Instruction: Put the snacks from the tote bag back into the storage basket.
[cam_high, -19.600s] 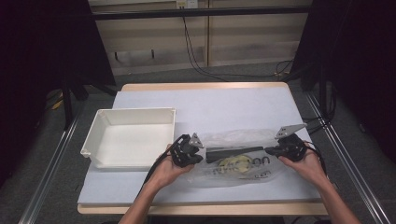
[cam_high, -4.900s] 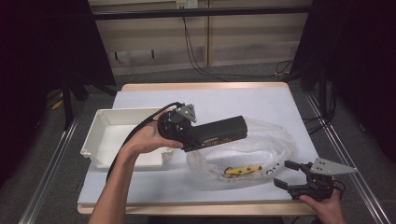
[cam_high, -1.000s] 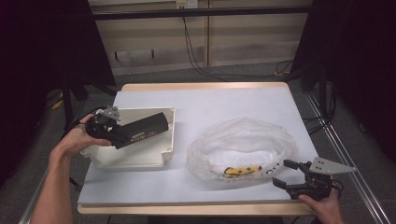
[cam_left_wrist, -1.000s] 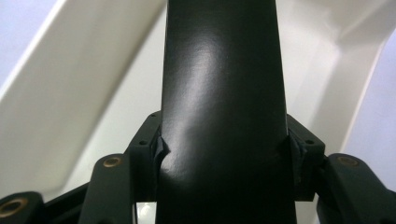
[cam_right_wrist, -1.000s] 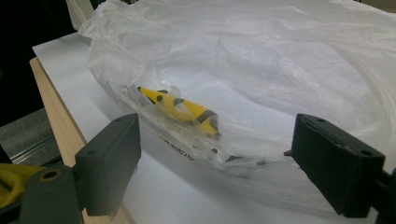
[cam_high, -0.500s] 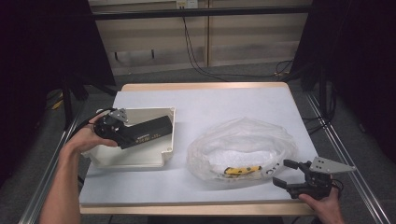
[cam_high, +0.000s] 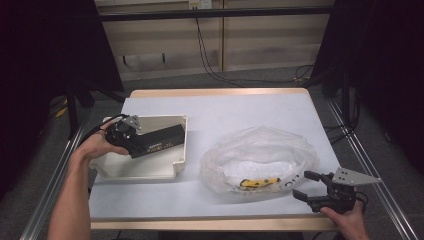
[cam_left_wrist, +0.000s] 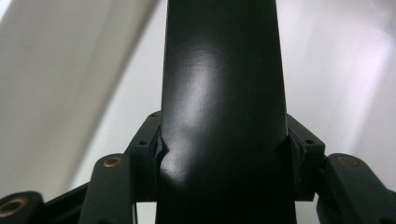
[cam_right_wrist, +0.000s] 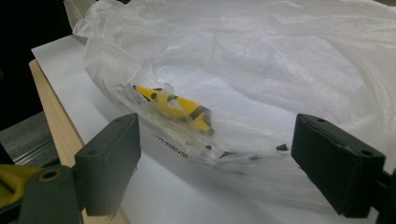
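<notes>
Left hand-held gripper (cam_high: 134, 142) clamps the black box (cam_high: 159, 140) over the white tray (cam_high: 178, 167); lower it flat, then release. Right hand-held gripper (cam_high: 306, 185) stands wide at 5 o'clock of the plastic bag (cam_high: 260, 152)

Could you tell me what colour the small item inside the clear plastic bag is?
The small item is yellow with dark stripes, clearest in the right gripper view.

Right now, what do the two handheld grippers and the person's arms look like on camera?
Both grippers are black, each with two blocky jaws. The right gripper carries a grey three-cornered plate with small holes on top; its own view shows flat rectangular pads and a brass-coloured pivot. The left gripper has a similar grey plate, a black cable looping off it, and brass-coloured rivets. Both forearms are bare, with no sleeves or gloves.
</notes>
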